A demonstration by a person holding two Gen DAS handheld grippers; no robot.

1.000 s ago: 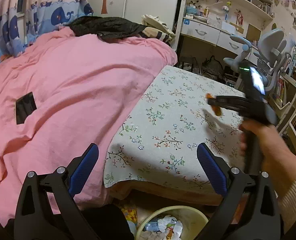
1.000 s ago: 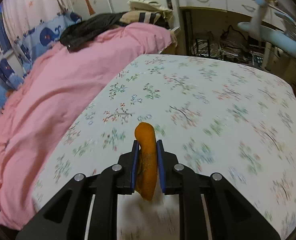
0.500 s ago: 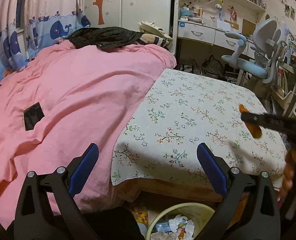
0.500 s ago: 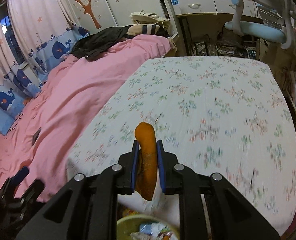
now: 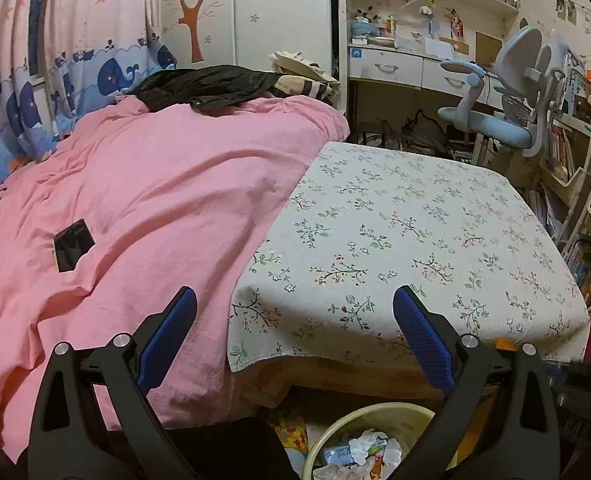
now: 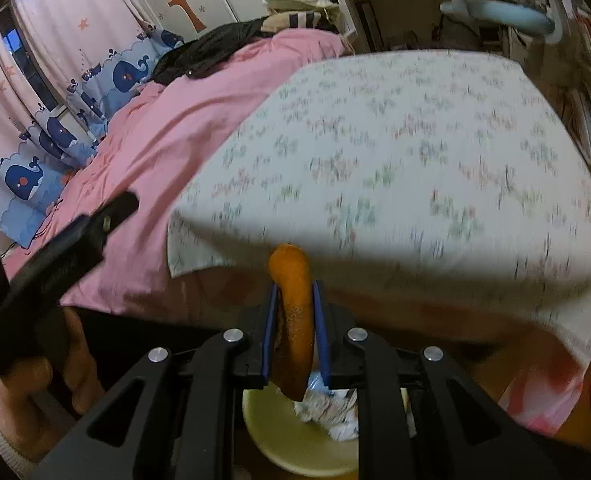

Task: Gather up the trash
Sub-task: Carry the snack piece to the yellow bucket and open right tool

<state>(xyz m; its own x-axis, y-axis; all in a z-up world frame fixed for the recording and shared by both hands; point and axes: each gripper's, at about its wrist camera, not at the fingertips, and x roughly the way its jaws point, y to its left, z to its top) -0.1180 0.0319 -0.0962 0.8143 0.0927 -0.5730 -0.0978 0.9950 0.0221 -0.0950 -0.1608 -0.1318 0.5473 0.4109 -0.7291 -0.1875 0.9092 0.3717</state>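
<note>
Risk item: our right gripper (image 6: 294,336), clamped on orange peel (image 6: 293,320) above the bin (image 6: 279,446), may release early and miss; our left gripper (image 5: 293,336) gapes wide, empty.

Table (image 5: 435,388), wooden edge showing under a white floral tablecloth (image 5: 407,232) that covers the whole top; no loose item on the cloth. Bed, directly left of the table and touching it: pink duvet (image 5: 143,200) spread across it; black flat device (image 5: 73,244) lying on the duvet well left of the table; black garment (image 5: 211,86) and striped fabric (image 5: 311,88) heaped at the far end. Floor, below the table's near edge: pale yellow bin (image 5: 375,416) holding crumpled paper and wrappers
</note>
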